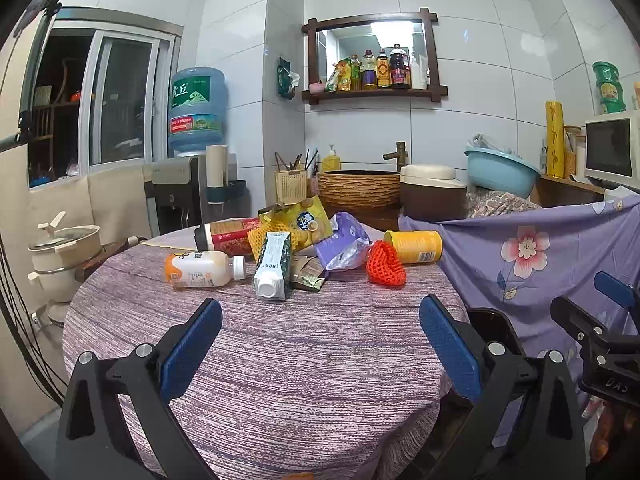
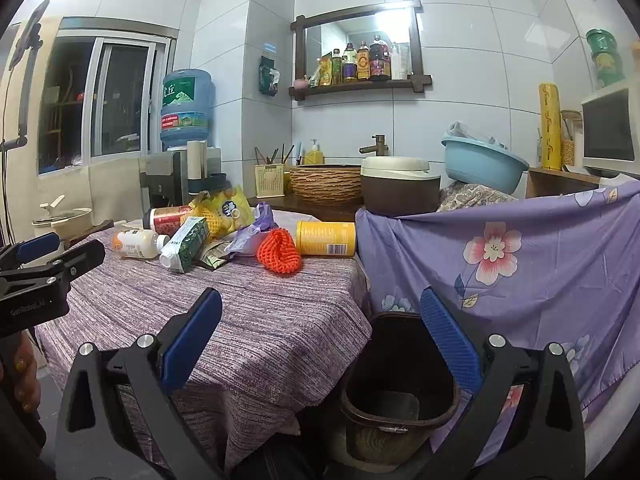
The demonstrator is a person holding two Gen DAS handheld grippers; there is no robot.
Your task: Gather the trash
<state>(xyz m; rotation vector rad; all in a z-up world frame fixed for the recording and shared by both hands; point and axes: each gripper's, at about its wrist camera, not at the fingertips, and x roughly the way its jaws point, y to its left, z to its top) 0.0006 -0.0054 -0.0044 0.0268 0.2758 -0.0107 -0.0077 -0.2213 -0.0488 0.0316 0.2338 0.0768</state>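
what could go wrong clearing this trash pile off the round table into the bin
The yellow cylindrical can lies on its side near the table edge; a nudge might roll it off. The dark plastic bin sits low beside the hanging purple striped tablecloth, so drops could miss. The green and white carton overlaps wrappers, which may drag along.

We note: surface [image 1: 280, 360] cloth purple-streaked weave. Net [image 1: 386, 264] orange-red mesh. Can [image 1: 414, 246] yellow. Carton [image 1: 274, 264] green and white. Bin [image 2: 400, 376] dark brown. Drape [image 2: 520, 256] lilac, pink flowers. Claw pads [image 1: 192, 344] blue.

black gripper [image 1: 320, 344] frames, blue ribbed pads [image 1: 192, 348]; silver screws
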